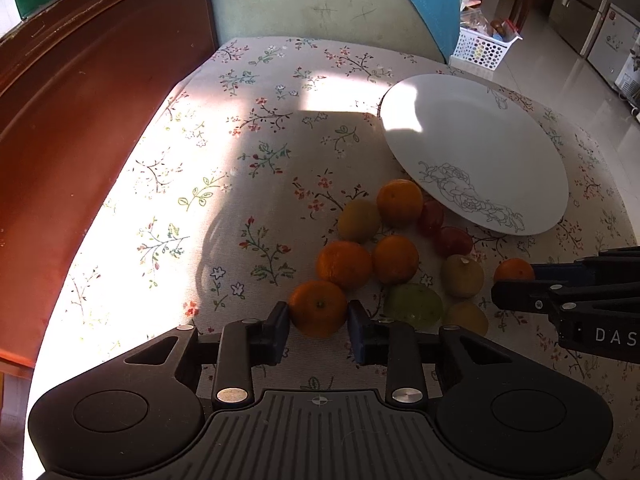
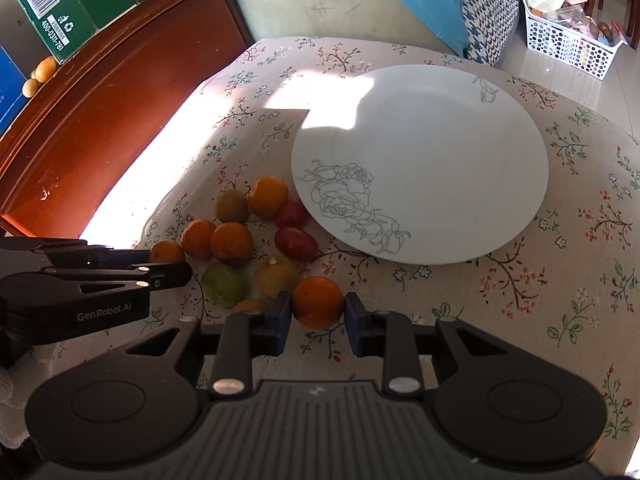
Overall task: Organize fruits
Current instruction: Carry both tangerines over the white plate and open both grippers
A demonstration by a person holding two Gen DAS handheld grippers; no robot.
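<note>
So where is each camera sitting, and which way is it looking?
Left wrist: rides the left hand-held gripper, looking forward along its fingers at an orange; the right hand-held gripper enters at right.
Right wrist: rides the right hand-held gripper, facing another orange; the left one shows at left.
Shared: plate, fruit pile, floral cloth.

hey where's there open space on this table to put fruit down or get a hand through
The white plate is bare across its whole face. Bare cloth runs between the wooden cabinet and the fruit pile, and on the tablecloth right of the plate. It is crowded at the plate's near-left rim, where the left hand-held gripper and right hand-held gripper each bracket an orange.
</note>
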